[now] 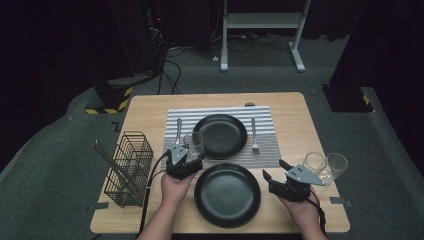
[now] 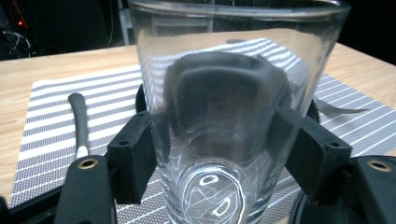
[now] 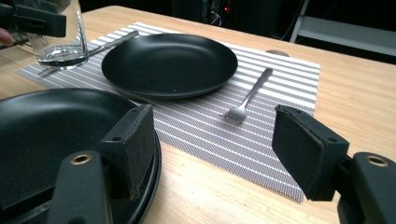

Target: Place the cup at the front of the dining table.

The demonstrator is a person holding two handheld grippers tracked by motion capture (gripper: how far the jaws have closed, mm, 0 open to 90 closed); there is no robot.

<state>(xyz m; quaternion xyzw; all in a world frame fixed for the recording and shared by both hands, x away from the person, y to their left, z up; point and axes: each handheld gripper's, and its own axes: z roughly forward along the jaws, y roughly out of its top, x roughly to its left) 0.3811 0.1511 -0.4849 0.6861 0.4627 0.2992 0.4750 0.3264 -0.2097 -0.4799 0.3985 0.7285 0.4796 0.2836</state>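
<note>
A clear glass (image 2: pixel 233 93) stands between the black pads (image 2: pixel 133 154) of my left gripper (image 2: pixel 219 154), which press on both its sides. In the high view this glass (image 1: pixel 193 142) is at the left part of the striped placemat (image 1: pixel 265 150), beside the far black plate (image 1: pixel 220 135), with my left gripper (image 1: pixel 194 154) shut on it. Seen from the right gripper, the glass (image 3: pixel 63 46) has its base down at the mat. My right gripper (image 3: pixel 215 149) is open, nothing between its jaws, just right of the near black plate (image 3: pixel 46 126).
A knife (image 1: pixel 178 129) lies left of the far plate and a fork (image 1: pixel 254 134) right of it. Two more glasses (image 1: pixel 325 165) stand at the table's right edge. A wire basket (image 1: pixel 129 167) holding long sticks (image 1: pixel 107 160) is at the left.
</note>
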